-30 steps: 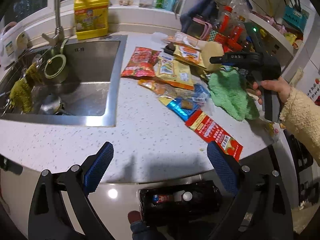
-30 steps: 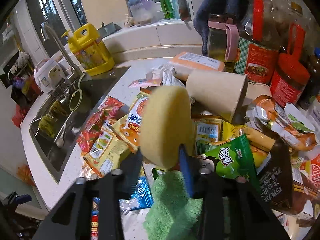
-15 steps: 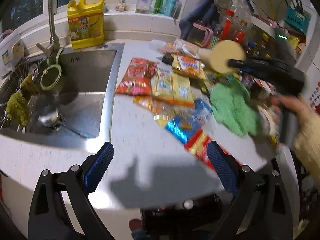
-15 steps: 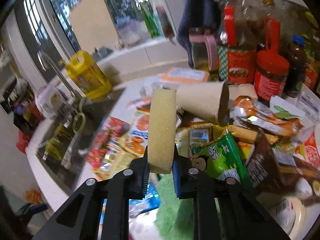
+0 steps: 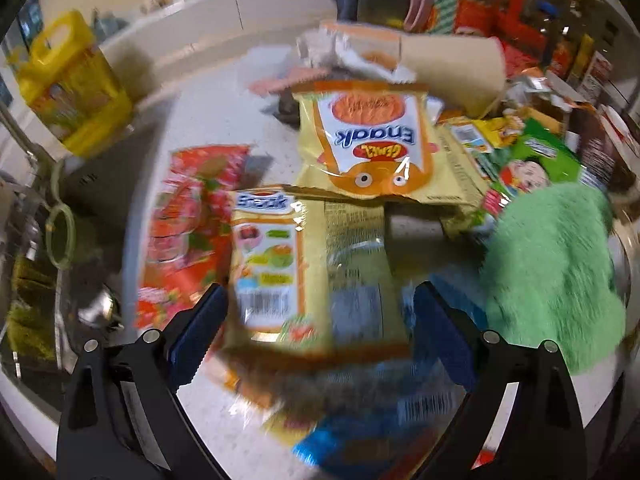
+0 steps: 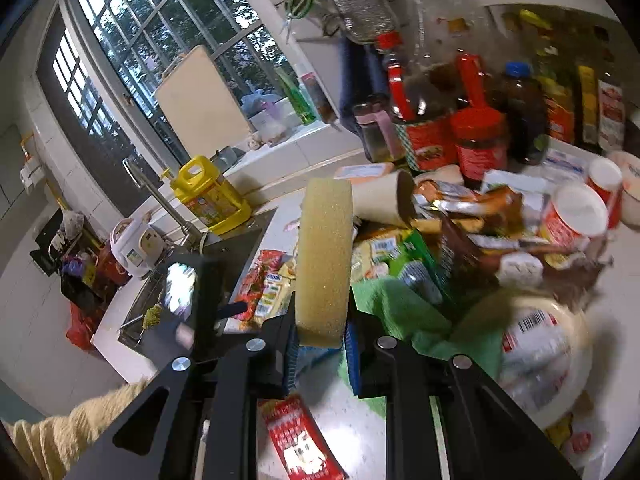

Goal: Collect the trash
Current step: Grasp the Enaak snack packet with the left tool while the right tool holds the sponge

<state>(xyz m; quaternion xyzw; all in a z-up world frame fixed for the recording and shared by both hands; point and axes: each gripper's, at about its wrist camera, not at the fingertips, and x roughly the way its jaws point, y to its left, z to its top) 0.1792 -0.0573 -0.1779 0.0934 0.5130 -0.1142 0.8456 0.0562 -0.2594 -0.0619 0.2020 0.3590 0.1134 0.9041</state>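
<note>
Yellow sponge (image 6: 324, 260) pinched on edge in the right tongs (image 6: 322, 320), blue pads pressing both flat faces, jaws narrow and only just done closing in on it. Held up clear of the bench (image 6: 360, 420), above the green cloth (image 6: 396, 312) near the front edge. Just below the tongs, on bare white top by the front edge, a red sachet (image 6: 300, 436). Cream fleecy sleeve (image 6: 60, 428) at the lower left of that view, with the dark body of the other tool beyond it, over toward the sink (image 6: 240, 240).

Left tongs (image 5: 318, 300) spread wide, nothing between the pads, pointing steeply down over the litter in the middle of the bench. Directly between the open jaws, lying flat: a yellow fruit-candy packet (image 5: 268, 260), its near end blurred. Touching its left side, toward the sink edge, a red wrapper (image 5: 180, 232). Overlapping its far end, a yellow and orange snack bag (image 5: 364, 140). Nearer the front edge, under the tongs, a blue wrapper (image 5: 360, 440), smeared by motion. To the right of the packet, the green cloth again, bunched up. Behind the snack bag, toward the back of the bench, a tan paper cup (image 5: 452, 68) on its side amid crumpled wrappers. Yellow detergent jug (image 5: 68, 80) upright at the back left corner, beside the sink. Red-lidded jars (image 6: 480, 140) crowded along the back right.
</note>
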